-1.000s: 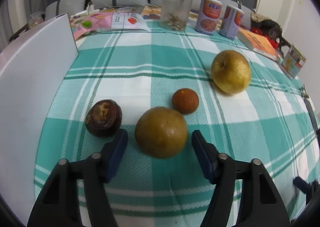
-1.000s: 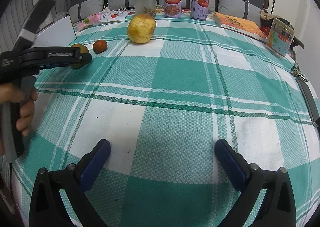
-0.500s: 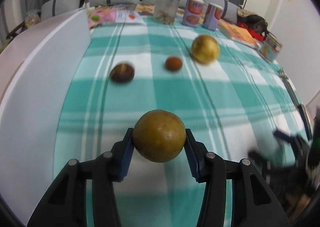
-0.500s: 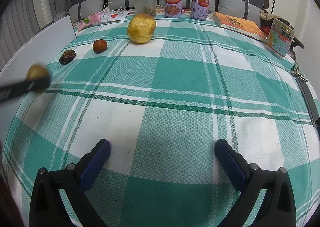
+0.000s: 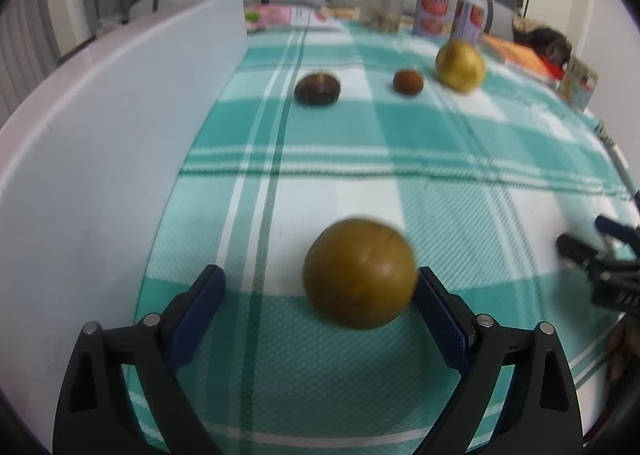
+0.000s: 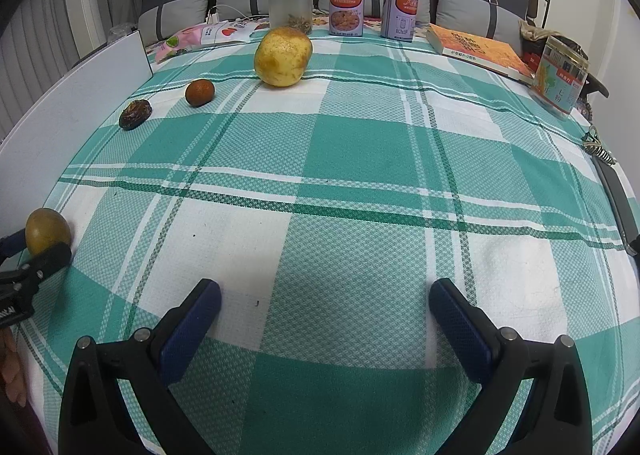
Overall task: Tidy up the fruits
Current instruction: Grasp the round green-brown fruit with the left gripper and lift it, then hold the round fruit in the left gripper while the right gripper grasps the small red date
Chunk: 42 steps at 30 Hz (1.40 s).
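Left hand-held gripper [image 5: 320,307] opening, brown round fruit [image 5: 359,278] between jaws.

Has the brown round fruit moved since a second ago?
Yes. The brown round fruit went from beside the small orange fruit to the near left edge of the checked cloth.

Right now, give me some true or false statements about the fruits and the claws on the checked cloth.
1. The left claw is opening around the brown-green round fruit. True.
2. The right claw holds a fruit. False: it is open, with nothing between its pads.
3. The big yellow fruit lies nearer the cans than the small orange fruit. True.
4. The dark wrinkled fruit sits on the white board. False: it lies on the cloth.
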Tool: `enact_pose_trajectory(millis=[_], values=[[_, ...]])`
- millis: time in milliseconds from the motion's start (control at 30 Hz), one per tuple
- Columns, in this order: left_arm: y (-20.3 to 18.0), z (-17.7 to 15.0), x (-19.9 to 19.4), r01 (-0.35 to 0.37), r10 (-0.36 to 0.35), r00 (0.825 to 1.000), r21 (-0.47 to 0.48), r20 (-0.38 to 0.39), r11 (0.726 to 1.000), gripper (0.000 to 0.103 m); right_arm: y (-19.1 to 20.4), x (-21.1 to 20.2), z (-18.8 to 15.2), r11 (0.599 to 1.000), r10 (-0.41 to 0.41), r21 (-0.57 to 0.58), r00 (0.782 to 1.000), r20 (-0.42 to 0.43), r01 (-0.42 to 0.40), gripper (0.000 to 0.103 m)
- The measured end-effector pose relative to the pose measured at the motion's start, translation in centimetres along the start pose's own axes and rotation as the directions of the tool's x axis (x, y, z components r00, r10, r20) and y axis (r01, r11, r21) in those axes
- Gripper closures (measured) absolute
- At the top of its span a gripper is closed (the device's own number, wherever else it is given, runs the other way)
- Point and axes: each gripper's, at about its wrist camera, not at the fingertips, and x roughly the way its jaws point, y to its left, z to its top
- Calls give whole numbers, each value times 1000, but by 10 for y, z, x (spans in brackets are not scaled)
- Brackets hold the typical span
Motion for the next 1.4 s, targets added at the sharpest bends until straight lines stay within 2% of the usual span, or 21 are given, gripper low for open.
enact_pose_trajectory(millis=[233, 967, 1033, 1100, 1167, 1267, 1367, 1400], values=[[2, -2, 0, 1, -1, 1000, -1, 10, 1000, 1, 0, 0, 0, 1000, 0, 0, 1000, 0, 0, 0], [1, -2, 0, 12, -12, 1000, 0, 3, 1000, 1, -1, 0, 0, 1000, 7, 2, 1000, -1, -7, 0], [2, -5, -3, 12, -12, 1000, 3, -3, 1000, 1, -6, -3, 2, 999, 44, 12, 999, 0, -44, 0], [5, -11, -8, 25, -25, 1000, 1, 8, 1000, 1, -15, -9, 11, 987, 141, 81, 990, 19, -142, 0], [9, -13, -11, 46, -46, 999, -8, 18, 999, 1, -16, -14, 28, 973, 194, 114, 979, 58, -199, 0], [11, -10, -9, 55, -54, 998, -22, 21, 998, 1, 3, -4, 66, 957, 279, 72, 960, 40, -281, 4], [10, -9, -9, 58, -58, 998, -19, 21, 998, 1, 44, 25, 109, 924, 383, -6, 924, -16, -383, 15], [11, -9, -10, 61, -61, 998, -22, 22, 998, 1, 57, 37, 121, 922, 385, -31, 922, -36, -386, 21]])
